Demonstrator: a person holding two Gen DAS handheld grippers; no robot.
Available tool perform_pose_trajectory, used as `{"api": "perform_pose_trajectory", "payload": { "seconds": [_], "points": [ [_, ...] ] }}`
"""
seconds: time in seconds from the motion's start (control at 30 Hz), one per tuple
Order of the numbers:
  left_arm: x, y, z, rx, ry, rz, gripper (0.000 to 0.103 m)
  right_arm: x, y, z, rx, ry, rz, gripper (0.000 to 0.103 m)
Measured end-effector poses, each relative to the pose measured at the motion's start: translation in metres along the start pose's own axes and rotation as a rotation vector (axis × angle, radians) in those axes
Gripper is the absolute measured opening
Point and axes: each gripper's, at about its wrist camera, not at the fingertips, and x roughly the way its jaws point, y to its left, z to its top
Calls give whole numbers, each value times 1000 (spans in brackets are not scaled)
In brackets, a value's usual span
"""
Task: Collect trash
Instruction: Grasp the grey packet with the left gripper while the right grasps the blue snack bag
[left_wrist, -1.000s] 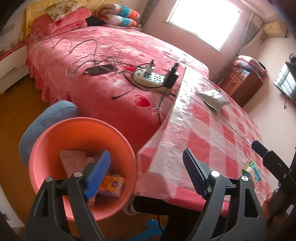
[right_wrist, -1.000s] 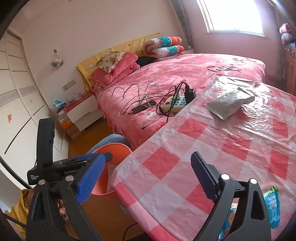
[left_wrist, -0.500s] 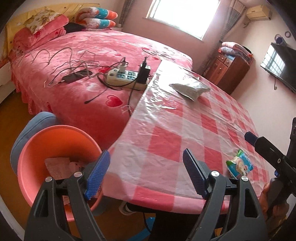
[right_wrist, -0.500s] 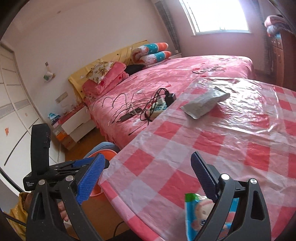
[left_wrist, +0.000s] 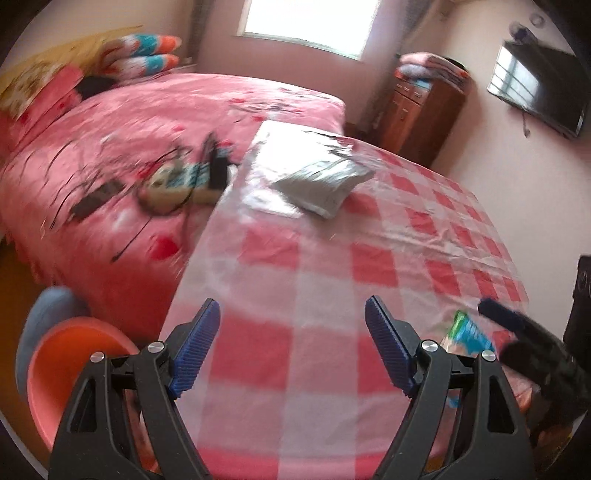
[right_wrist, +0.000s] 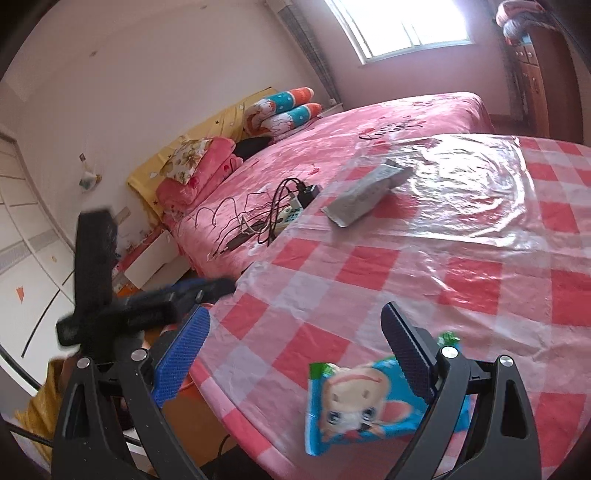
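1. Left gripper (left_wrist: 291, 345): blue ribbed pads spread wide with nothing between them, hovering over the near edge of the table (left_wrist: 325, 258) with its red-and-white checked cloth under clear plastic.
2. Right gripper (right_wrist: 295, 354): fingers likewise well apart, gripping nothing, poised above the table's near edge; seen from the left wrist as a dark blurred shape at the right (left_wrist: 532, 350).
3. Blue snack packet (right_wrist: 365, 402) with a cartoon face and green crimped ends: lying flat at the near edge of the table, partly under the right finger in the right-wrist view (contact with the pad not discernible); visible in the left-wrist view as a blue-green smear (left_wrist: 467, 332) near the table's right side.
4. Silver foil bag (left_wrist: 321, 182): resting toward the far left corner of the table, close to the edge that meets the bed.
5. Orange bin (left_wrist: 74, 365): on the floor beyond the table's near left corner, with a blue-grey stool (left_wrist: 48, 306) just behind it.
6. Bed (left_wrist: 129, 155) in a pink cover, butting against the table's left edge; on it a white power strip (right_wrist: 291, 214) with a black charger plugged in, a tangle of cables, and a dark phone (left_wrist: 96, 199).
7. Left-wrist view noticeably blurred (fine detail on the bed hard to read).
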Motion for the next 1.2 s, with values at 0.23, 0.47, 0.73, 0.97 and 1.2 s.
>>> {"api": "perform_pose_trajectory", "payload": {
  "seconds": [0.23, 0.47, 0.73, 0.97, 1.2],
  "points": [
    [58, -33, 63, 165, 32, -88, 82, -10, -28, -9, 93, 32, 24, 93],
    [125, -44, 112, 201, 74, -127, 82, -23, -33, -15, 70, 4, -13, 93],
    [169, -45, 138, 212, 131, -149, 82, -22, -46, -16, 97, 9, -5, 93],
    [192, -43, 148, 244, 187, -156, 85, -23, -53, -16, 117, 15, -1, 93],
    [204, -38, 154, 205, 207, -195, 90, -23, -56, -16, 138, 22, 18, 93]
  ]
}}
